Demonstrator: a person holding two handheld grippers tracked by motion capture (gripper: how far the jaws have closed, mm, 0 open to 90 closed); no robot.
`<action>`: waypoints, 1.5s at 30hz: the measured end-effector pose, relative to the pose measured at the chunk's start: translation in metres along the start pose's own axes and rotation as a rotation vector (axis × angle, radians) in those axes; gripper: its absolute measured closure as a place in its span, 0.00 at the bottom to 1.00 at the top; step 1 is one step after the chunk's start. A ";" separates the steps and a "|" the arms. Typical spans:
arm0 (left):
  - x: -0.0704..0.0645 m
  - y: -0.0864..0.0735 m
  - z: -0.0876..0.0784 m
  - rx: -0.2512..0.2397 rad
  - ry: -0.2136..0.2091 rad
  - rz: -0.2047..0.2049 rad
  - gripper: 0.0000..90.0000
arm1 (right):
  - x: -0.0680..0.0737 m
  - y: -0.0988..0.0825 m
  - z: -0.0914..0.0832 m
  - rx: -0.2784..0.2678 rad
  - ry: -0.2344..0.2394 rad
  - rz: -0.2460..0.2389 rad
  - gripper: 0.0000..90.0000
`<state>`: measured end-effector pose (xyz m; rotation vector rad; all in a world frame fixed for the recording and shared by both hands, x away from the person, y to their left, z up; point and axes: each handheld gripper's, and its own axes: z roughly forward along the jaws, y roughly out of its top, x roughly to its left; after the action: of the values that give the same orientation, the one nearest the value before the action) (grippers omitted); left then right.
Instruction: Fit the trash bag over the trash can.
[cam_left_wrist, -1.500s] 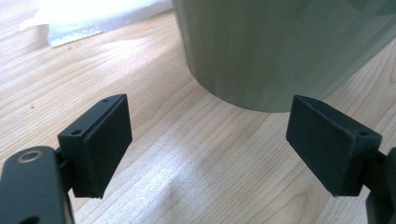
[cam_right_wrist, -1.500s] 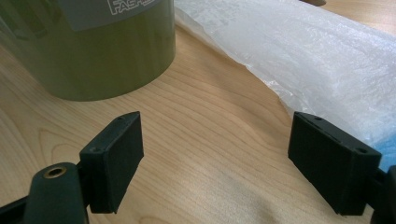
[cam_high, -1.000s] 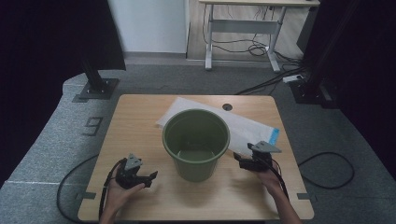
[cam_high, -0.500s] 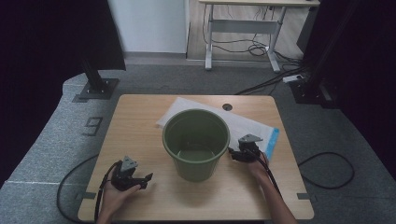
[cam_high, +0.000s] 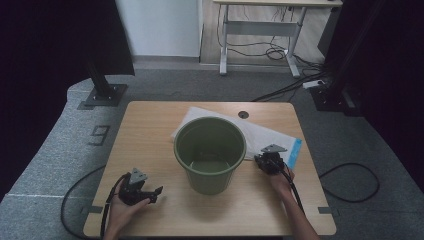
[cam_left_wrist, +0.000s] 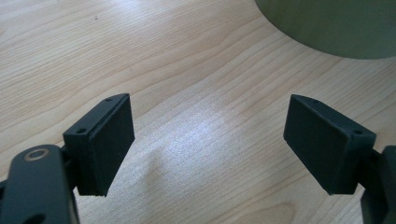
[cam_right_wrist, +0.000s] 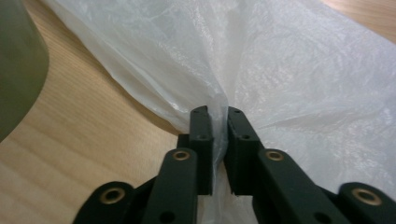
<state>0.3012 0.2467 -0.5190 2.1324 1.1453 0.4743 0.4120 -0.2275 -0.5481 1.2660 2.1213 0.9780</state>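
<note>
A green plastic bin (cam_high: 210, 152) stands upright in the middle of the wooden table (cam_high: 150, 130). Behind and to its right lies a flat white plastic bag (cam_high: 265, 135) with a blue end (cam_high: 295, 152). My right gripper (cam_high: 260, 161) sits at the bag's near edge beside the bin; its jaws have just been closing and now pinch a fold of the white bag (cam_right_wrist: 261, 70) between the pads, as seen from the right gripper (cam_right_wrist: 217, 114) itself. My left gripper (cam_high: 155, 194) rests open near the front left of the table, and from the left gripper (cam_left_wrist: 208, 140) only bare wood lies between its jaws.
The bin's wall (cam_left_wrist: 336, 23) rises at the top right of the left gripper view. A round cable hole (cam_high: 243, 114) marks the table's far edge. Cables (cam_high: 350, 185) trail over the grey carpet, and a desk frame (cam_high: 260, 35) stands beyond.
My right gripper has moved left and down to the bag's edge next to the bin and closed on the bag. My left gripper has shifted only slightly and stays open.
</note>
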 end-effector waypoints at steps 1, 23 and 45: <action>0.000 0.000 0.000 0.000 0.000 0.001 0.18 | -0.001 -0.002 -0.004 0.000 -0.001 0.009 0.92; 0.005 -0.004 -0.006 -0.027 -0.011 -0.024 0.19 | 0.007 -0.079 -0.105 0.023 -0.058 0.091 0.90; 0.007 -0.005 -0.006 -0.040 -0.017 -0.035 0.20 | 0.054 -0.004 -0.017 0.016 0.087 -0.031 0.48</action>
<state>0.2990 0.2565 -0.5183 2.0745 1.1524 0.4591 0.3732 -0.1863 -0.5434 1.2150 2.2118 1.0223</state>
